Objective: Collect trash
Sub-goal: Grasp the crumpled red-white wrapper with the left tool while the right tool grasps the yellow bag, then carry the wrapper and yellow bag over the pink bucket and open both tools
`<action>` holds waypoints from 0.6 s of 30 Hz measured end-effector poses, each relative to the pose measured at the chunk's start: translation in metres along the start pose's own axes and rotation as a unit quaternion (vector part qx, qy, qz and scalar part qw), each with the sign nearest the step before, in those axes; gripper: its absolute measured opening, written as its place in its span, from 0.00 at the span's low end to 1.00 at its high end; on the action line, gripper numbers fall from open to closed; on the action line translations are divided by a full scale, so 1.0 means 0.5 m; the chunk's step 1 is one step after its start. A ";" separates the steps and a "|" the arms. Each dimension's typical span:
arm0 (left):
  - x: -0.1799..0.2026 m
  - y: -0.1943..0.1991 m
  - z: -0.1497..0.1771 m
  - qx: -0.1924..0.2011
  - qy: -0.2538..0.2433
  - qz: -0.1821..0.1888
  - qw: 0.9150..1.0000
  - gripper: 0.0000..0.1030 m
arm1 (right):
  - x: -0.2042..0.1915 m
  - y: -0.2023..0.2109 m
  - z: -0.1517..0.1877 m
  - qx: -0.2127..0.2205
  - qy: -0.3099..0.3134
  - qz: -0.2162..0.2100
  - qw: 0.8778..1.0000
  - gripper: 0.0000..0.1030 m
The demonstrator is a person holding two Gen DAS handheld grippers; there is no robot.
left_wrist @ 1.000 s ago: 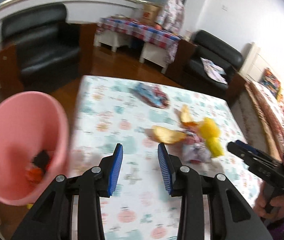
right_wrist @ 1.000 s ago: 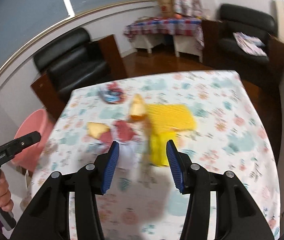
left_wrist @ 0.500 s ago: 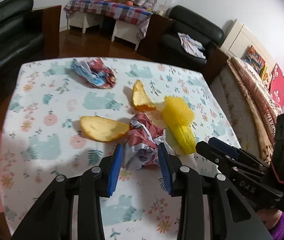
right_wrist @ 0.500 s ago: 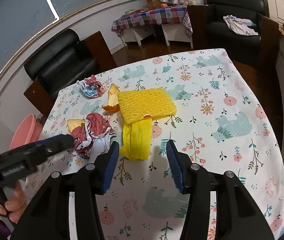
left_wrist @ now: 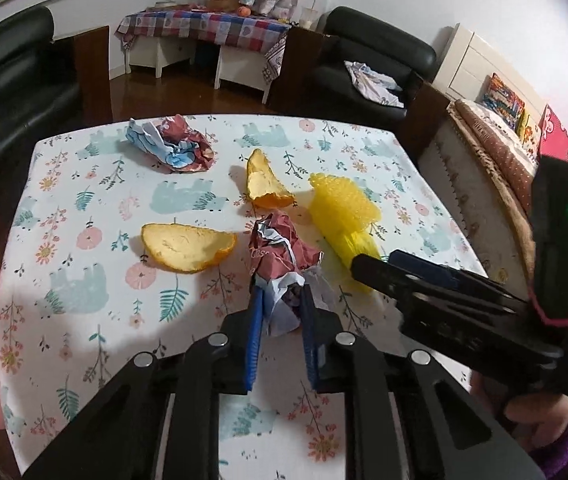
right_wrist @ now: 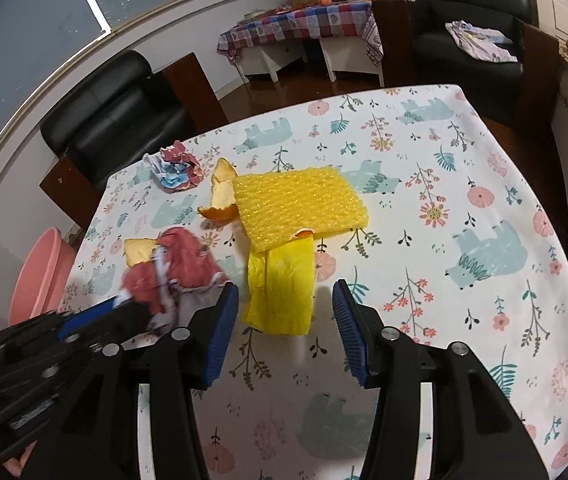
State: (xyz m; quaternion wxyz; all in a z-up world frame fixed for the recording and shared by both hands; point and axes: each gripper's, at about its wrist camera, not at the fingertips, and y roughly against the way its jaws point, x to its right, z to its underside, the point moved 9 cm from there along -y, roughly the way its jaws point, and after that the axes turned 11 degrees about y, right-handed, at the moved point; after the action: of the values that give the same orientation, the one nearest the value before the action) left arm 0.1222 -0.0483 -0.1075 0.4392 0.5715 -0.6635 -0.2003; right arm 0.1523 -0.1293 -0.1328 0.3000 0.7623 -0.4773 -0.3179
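My left gripper has just been closing, and the crumpled red-and-white wrapper sits right between the blue pads. They press on its near, whitish edge, so I call that a pinch, though only on the loose fringe, not the body of the wad. The wrapper rests on the floral tablecloth, just beside the near orange peel and touching the yellow plastic.

To do this well, I want the pads biting deeper before I lift. A grip on a flap may let the wad unfold or slip out. So squeeze firm, lift straight up and clear of the peel, then swing left to the pink bin, which stands off the table's left edge.

My right gripper hangs with jaws half spread and nothing in them, poised over the near end of the yellow plastic strip. The yellow bubble sheet lies beyond it, overlapping the far peel. Best to hold that hand off until the left has cleared; the two tools are crowded close here.

What I can't make out: the left pads hide how much paper they really have. From the right camera the wrapper is smeared with blur and the left tool covers its lower part. The bin shows only as a pink sliver in the left view, its inside unseen. A small orange scrap peeks from under the bubble sheet; what else lies beneath I can't tell. The second wrapper waits at the far corner.
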 end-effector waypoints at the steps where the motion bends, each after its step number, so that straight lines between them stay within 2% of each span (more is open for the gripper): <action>1: -0.002 0.011 0.000 0.005 -0.001 0.000 1.000 0.16 | 0.000 -0.003 0.002 -0.003 -0.002 0.002 1.000 0.48; 5: -0.007 0.038 0.003 0.017 -0.003 -0.001 1.000 0.16 | -0.001 -0.010 0.009 -0.010 0.006 0.012 1.000 0.46; 9: -0.019 0.063 0.011 0.025 0.000 -0.005 1.000 0.16 | -0.003 -0.008 0.016 -0.013 0.004 0.011 1.000 0.22; 12: -0.030 0.076 0.016 0.029 0.008 -0.007 1.000 0.16 | -0.008 0.003 0.022 -0.011 0.004 0.006 1.000 0.13; 18: -0.044 0.105 0.024 0.040 0.020 -0.010 0.999 0.16 | -0.038 0.039 0.042 -0.009 0.014 -0.015 1.000 0.11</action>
State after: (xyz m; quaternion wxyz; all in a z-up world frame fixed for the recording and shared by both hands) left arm 0.0811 -0.0167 -0.0813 0.4275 0.5988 -0.6564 -0.1666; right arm 0.1191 -0.1222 -0.1269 0.3086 0.7711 -0.4583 -0.3164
